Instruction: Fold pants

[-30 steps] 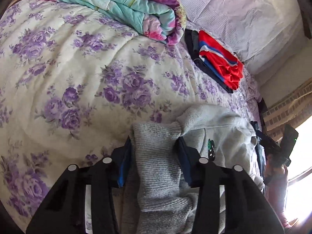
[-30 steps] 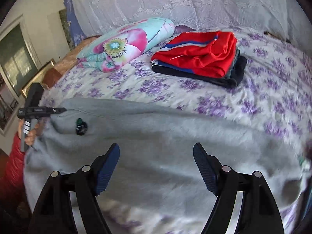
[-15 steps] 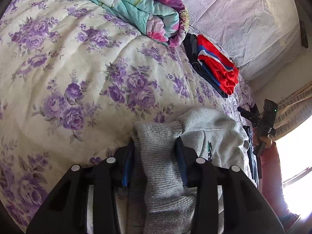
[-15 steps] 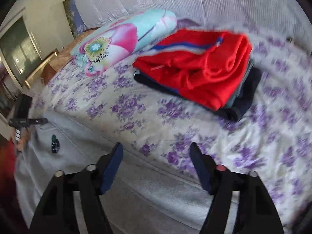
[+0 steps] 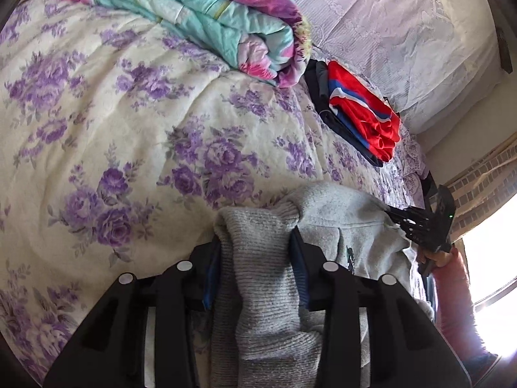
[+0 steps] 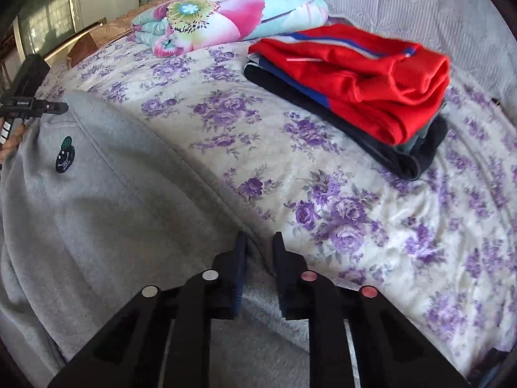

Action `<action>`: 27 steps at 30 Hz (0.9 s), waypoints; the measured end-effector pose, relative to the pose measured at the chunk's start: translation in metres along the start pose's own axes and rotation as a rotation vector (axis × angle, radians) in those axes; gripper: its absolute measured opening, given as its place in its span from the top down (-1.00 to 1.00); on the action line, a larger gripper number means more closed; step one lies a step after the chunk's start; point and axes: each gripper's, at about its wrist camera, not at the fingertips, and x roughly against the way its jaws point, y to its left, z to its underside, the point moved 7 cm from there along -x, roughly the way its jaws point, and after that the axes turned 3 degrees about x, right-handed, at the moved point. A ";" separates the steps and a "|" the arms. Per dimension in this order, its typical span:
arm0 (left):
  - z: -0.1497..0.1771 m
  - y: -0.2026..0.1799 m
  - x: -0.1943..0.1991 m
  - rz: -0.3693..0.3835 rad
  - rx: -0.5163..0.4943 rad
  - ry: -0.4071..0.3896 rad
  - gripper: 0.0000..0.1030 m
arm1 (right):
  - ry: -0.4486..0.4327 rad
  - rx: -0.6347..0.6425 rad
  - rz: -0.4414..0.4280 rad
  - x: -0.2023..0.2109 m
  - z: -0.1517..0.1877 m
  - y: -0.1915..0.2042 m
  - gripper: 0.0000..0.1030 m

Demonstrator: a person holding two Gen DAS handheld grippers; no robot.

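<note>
The grey sweatpants lie on the flowered bedspread, with a small dark round badge near the waist. My left gripper is shut on the ribbed grey waistband. In the right wrist view it shows at the far left. My right gripper is shut on the far edge of the pants, its jaws nearly together with grey cloth between them. It also shows at the right of the left wrist view.
A folded stack of clothes with a red top lies at the back right of the bed. A rolled teal and pink quilt lies behind it. A white lace-covered headboard stands beyond, and a bright window to the right.
My right gripper moved forward over the pants to their far edge and shut on the cloth; it was wide open before. My left gripper kept hold of the waistband.
</note>
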 end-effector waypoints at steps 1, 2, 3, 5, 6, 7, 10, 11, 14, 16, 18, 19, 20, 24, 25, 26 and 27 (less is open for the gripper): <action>0.000 -0.003 0.002 -0.008 -0.015 -0.011 0.41 | -0.021 -0.004 0.020 0.009 -0.001 0.001 0.74; 0.000 -0.007 0.006 -0.019 -0.033 -0.028 0.47 | -0.044 -0.008 0.037 0.019 -0.003 0.002 0.75; 0.000 -0.011 0.011 -0.023 -0.044 -0.045 0.49 | -0.064 -0.012 0.051 0.028 -0.005 0.002 0.76; 0.000 -0.018 0.022 -0.026 -0.065 -0.079 0.54 | -0.102 -0.017 0.079 0.051 -0.005 0.007 0.76; 0.002 -0.024 0.031 -0.017 -0.074 -0.102 0.54 | -0.124 -0.014 0.091 0.067 -0.003 0.012 0.76; 0.003 -0.029 0.038 -0.005 -0.079 -0.117 0.56 | -0.146 -0.014 0.102 0.083 -0.001 0.017 0.76; 0.012 -0.045 0.066 0.025 -0.114 -0.159 0.59 | -0.209 0.008 0.136 0.133 0.012 0.043 0.77; 0.016 -0.049 0.074 0.029 -0.124 -0.168 0.60 | -0.224 0.017 0.143 0.147 0.019 0.055 0.77; 0.038 -0.061 0.102 0.047 -0.168 -0.200 0.60 | -0.277 0.032 0.167 0.191 0.056 0.092 0.77; 0.062 -0.066 0.122 0.063 -0.194 -0.215 0.60 | -0.308 0.028 0.169 0.211 0.085 0.120 0.77; 0.086 -0.064 0.136 0.058 -0.205 -0.225 0.60 | -0.328 0.025 0.160 0.220 0.113 0.147 0.77; 0.103 -0.059 0.144 0.043 -0.203 -0.234 0.60 | -0.335 0.019 0.159 0.223 0.129 0.160 0.78; 0.117 -0.052 0.148 0.034 -0.191 -0.235 0.60 | -0.339 0.012 0.151 0.225 0.141 0.171 0.80; 0.165 -0.017 0.155 0.035 -0.061 -0.185 0.65 | -0.327 -0.016 0.136 0.216 0.189 0.205 0.96; 0.176 -0.010 0.157 0.037 -0.022 -0.171 0.65 | -0.326 -0.029 0.120 0.212 0.196 0.210 1.00; 0.185 -0.009 0.160 0.055 0.002 -0.166 0.65 | -0.326 -0.052 0.106 0.211 0.200 0.212 1.00; 0.192 -0.013 0.164 0.087 0.014 -0.167 0.65 | -0.327 -0.067 0.099 0.210 0.203 0.213 1.00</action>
